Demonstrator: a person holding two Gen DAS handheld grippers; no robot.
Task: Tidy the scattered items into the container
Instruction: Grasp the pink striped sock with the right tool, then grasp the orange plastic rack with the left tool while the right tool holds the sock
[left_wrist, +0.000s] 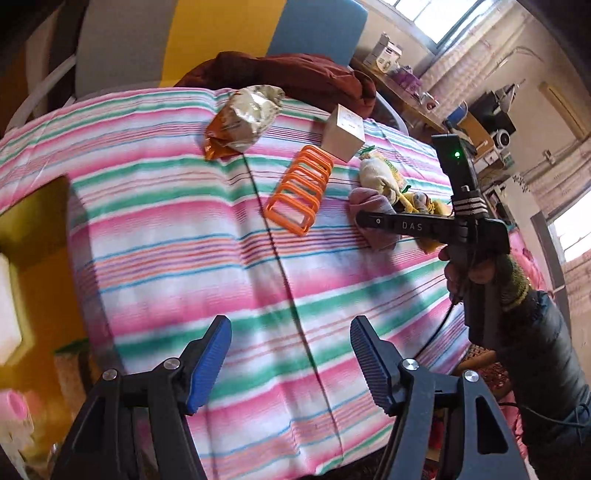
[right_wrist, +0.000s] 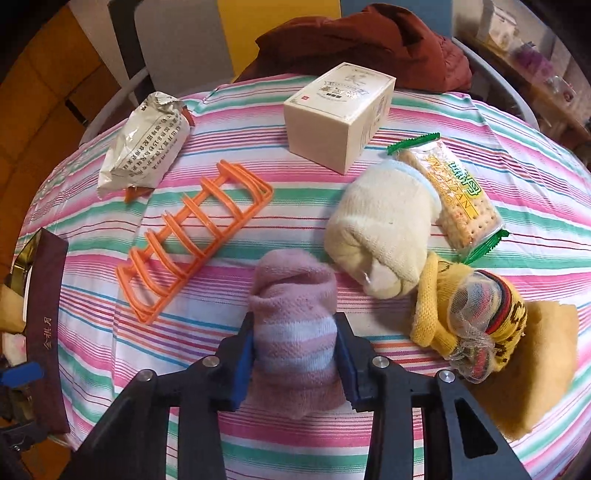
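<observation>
My right gripper (right_wrist: 295, 356) is shut on a rolled pink-and-white striped sock (right_wrist: 293, 295), which rests on the striped tablecloth (right_wrist: 280, 443). To its right lie a cream sock roll (right_wrist: 384, 229), a cracker packet (right_wrist: 463, 192) and a yellow knit bundle with mesh (right_wrist: 472, 325). An orange plastic rack (right_wrist: 192, 236), a silver snack bag (right_wrist: 147, 147) and a cream box (right_wrist: 340, 110) sit farther back. My left gripper (left_wrist: 291, 354) hangs open above the cloth with nothing between its fingers. The container, a maroon box (right_wrist: 46, 332) with gold lining (left_wrist: 40, 236), stands at the table's left edge.
A dark red jacket (right_wrist: 369, 40) is heaped at the far edge of the table. A sleeved hand (left_wrist: 476, 269) holds the right gripper's handle. Shelves with clutter (left_wrist: 480, 122) line the wall to the right. The round table's edge drops off near me.
</observation>
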